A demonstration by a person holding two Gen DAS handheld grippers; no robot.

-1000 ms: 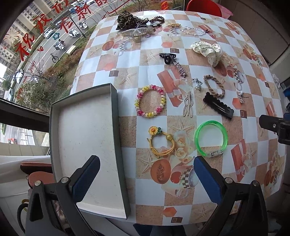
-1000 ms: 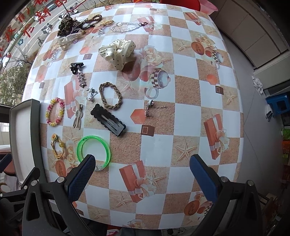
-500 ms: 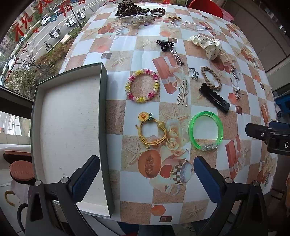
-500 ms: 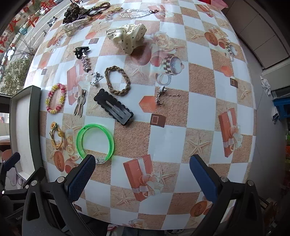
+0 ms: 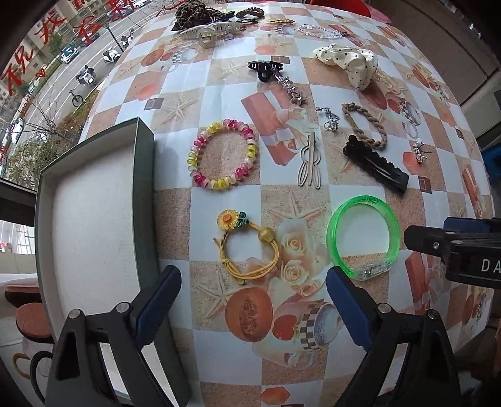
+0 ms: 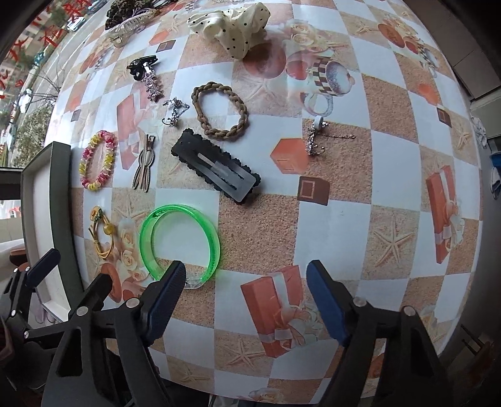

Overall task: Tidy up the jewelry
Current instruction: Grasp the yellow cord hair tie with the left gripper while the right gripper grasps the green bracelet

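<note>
My left gripper (image 5: 252, 291) points down over the table, its jaws closing with only cloth between them. Just beyond its fingertips lies a yellow hair tie with a flower (image 5: 266, 235). A grey tray with white lining (image 5: 144, 188) sits to its left. My right gripper (image 6: 245, 281) also points down with closing jaws and nothing between the pads. A green bangle (image 6: 213, 241) lies flat by its left finger (image 6: 162, 300). The bangle (image 5: 332, 238) also shows in the left wrist view.
A pink and yellow bead bracelet (image 5: 192, 156), a black snap clip (image 6: 216, 169), a braided brown tie (image 6: 242, 109), a silver hairpin (image 5: 308, 162), a dotted cream scrunchie (image 6: 238, 22) and several small clips lie across the checked cloth. The table edge runs close behind both grippers.
Both grippers have come down toward the table, so the items look larger. Both pairs of jaws have narrowed, the right more than the left.
</note>
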